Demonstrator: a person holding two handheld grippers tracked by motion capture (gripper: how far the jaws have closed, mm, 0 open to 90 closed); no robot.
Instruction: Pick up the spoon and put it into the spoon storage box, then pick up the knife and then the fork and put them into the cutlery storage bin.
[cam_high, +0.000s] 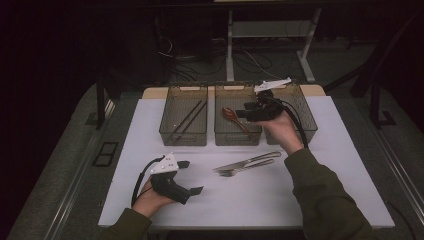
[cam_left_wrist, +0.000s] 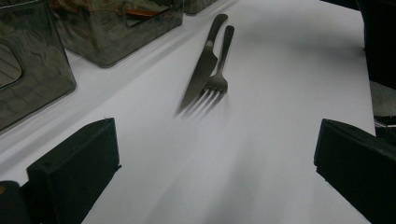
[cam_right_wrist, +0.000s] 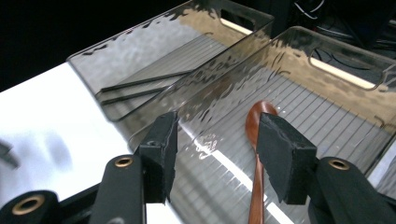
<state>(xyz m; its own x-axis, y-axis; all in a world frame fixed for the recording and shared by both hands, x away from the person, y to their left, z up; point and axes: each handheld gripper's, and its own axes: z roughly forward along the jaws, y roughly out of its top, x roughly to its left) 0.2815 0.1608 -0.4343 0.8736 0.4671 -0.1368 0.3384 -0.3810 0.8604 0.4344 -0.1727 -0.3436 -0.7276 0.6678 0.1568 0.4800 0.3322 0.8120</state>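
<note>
**Spoon lies in the middle bin, right gripper open above it**

The right gripper hangs over the middle bin, jaws apart and holding nothing. The brown spoon lies on that bin's ribbed floor beneath them. The left gripper rests on the white table, jaws spread wide and empty, facing the knife and fork.
</note>
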